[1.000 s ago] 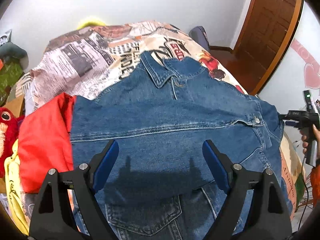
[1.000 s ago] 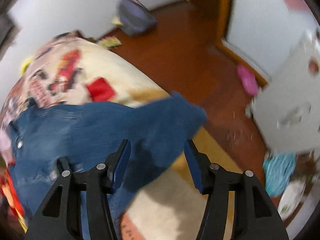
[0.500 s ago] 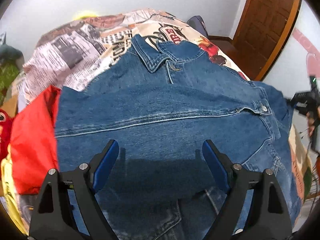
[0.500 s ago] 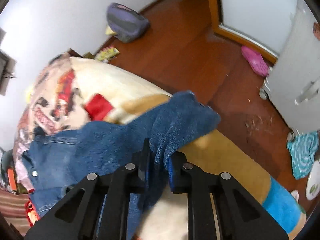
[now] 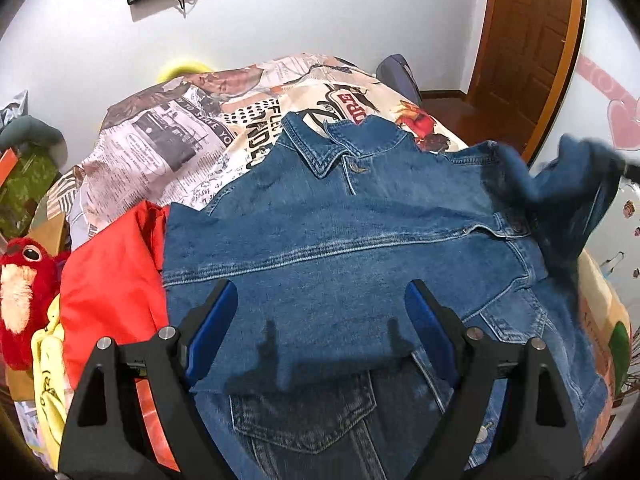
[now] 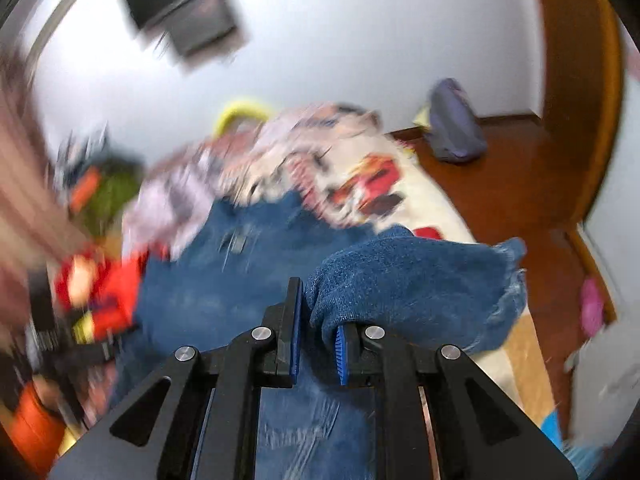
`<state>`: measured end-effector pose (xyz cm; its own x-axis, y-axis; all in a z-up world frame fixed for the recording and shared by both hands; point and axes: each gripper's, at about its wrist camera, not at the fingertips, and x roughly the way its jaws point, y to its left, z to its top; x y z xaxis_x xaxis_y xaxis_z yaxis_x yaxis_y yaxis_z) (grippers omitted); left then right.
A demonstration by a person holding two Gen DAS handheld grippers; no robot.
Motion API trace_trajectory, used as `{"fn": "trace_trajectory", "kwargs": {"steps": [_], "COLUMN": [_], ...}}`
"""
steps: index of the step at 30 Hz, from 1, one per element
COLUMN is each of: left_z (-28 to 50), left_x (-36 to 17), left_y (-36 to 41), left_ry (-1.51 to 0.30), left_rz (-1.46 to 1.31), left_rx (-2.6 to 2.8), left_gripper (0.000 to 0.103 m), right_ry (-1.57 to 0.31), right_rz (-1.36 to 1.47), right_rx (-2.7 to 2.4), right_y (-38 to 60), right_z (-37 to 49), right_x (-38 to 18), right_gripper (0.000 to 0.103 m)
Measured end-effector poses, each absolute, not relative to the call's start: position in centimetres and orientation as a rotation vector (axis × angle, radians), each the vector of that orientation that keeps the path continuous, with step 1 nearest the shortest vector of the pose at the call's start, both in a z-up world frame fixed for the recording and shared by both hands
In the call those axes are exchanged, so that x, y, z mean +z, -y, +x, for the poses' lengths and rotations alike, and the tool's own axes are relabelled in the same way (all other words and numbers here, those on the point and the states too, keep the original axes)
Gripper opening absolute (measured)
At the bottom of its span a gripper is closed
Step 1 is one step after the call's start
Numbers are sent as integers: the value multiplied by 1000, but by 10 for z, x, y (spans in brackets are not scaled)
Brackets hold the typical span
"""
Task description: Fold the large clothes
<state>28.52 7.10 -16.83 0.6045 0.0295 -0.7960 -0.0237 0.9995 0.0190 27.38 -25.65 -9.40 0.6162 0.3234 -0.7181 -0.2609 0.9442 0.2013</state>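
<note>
Bed (image 5: 168,148) under denim jacket (image 5: 360,248); right gripper (image 6: 318,326) clamping its sleeve (image 6: 420,280), left gripper (image 5: 320,320) spread wide.

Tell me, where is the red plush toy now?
In the left wrist view, the red plush toy sits at the far left edge, beside the yellow garment and left of the red cloth.

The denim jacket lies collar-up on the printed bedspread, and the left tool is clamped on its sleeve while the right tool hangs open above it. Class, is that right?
Not quite: the tools are swapped. The right wrist view shows the right tool shut on the sleeve of the denim jacket. The left wrist view shows the left tool open above the jacket, holding nothing. The jacket does lie on the printed bedspread.
</note>
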Motion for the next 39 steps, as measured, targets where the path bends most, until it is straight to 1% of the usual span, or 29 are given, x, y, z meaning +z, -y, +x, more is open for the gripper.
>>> {"fn": "trace_trajectory", "kwargs": {"steps": [4, 6, 7, 9, 10, 11, 12, 14, 16, 18, 19, 24, 29, 30, 31, 32, 33, 34, 35, 36, 38, 39], "left_z": [278, 275, 273, 272, 271, 271, 272, 272, 273, 274, 274, 275, 277, 278, 278, 279, 279, 280, 281, 281, 282, 281], "left_x": [-168, -168, -168, -168, -168, -169, -169, -170, -172, -174, -175, -179, -187, -189, -191, -194, -196, -198, -199, -201, -202, -202], "left_y": [-70, -71, -71, -71, -71, -71, -71, -71, -71, -72, -71, -72, -73, -74, -74, -74, -74, -74, -75, -76, -79, -80], "left_ry": [-923, -923, -923, -923, -923, -923, -923, -924, -926, -931, -933, -943, -963, -967, -971, -976, -981, -986, -990, -993, -998, -999], "left_rz": [12, 11, 10, 8, 4, -2, -8, -18, -32, -44, -47, -49, -47, -41, -35, -31, -29, -29, -31, -34, -42, -45], "left_rx": [26, 20, 17, 13, 12, 9, 7, 5, 2, -2, -3, -5, -1, 3, 7, 9, 10, 12, 14, 16, 21, 22], "left_gripper": [86, 86, 86, 86, 86, 86, 86, 86, 86, 86, 86, 86, 86, 86, 86, 86, 86, 86, 86, 86, 86, 86], "right_ry": [-996, -1083, -1129, -1166, -1170, -1157, -1149, -1118, -1083, -1063, -1046, -1032, -1105, -1103, -1088, -1057, -1032, -1012, -1009, -1011, -1023, -1026], "right_rz": [57, 141, 212, 307, 339, 371, 388, 424, 468, 504, 524, 626, 677, 694, 690, 660, 630, 600, 581, 562, 520, 518], "right_rx": [330, 321, 315, 310, 305, 291, 284, 234, 185, 128, 87, -89, -191, -192, -197, -201, -197, -181, -175, -177, -178, -152], "right_y": [238, 245, 252, 266, 272, 277, 283, 297, 314, 327, 335, 378, 402, 404, 404, 401, 398, 393, 389, 386, 384, 383], "right_z": [272, 273, 272, 265, 259, 255, 252, 252, 254, 258, 259, 277, 302, 305, 307, 310, 313, 318, 323, 328, 337, 340], "right_x": [-136, -156, -166, -170, -169, -167, -161, -152, -145, -145, -146, -172, -220, -227, -229, -228, -226, -225, -225, -227, -228, -226], "right_gripper": [17, 21, 21, 23, 23, 26, 33, 39, 41, 53, 55, 56, 56, 59, 59, 59, 56, 55, 51, 36, 17, 12]}}
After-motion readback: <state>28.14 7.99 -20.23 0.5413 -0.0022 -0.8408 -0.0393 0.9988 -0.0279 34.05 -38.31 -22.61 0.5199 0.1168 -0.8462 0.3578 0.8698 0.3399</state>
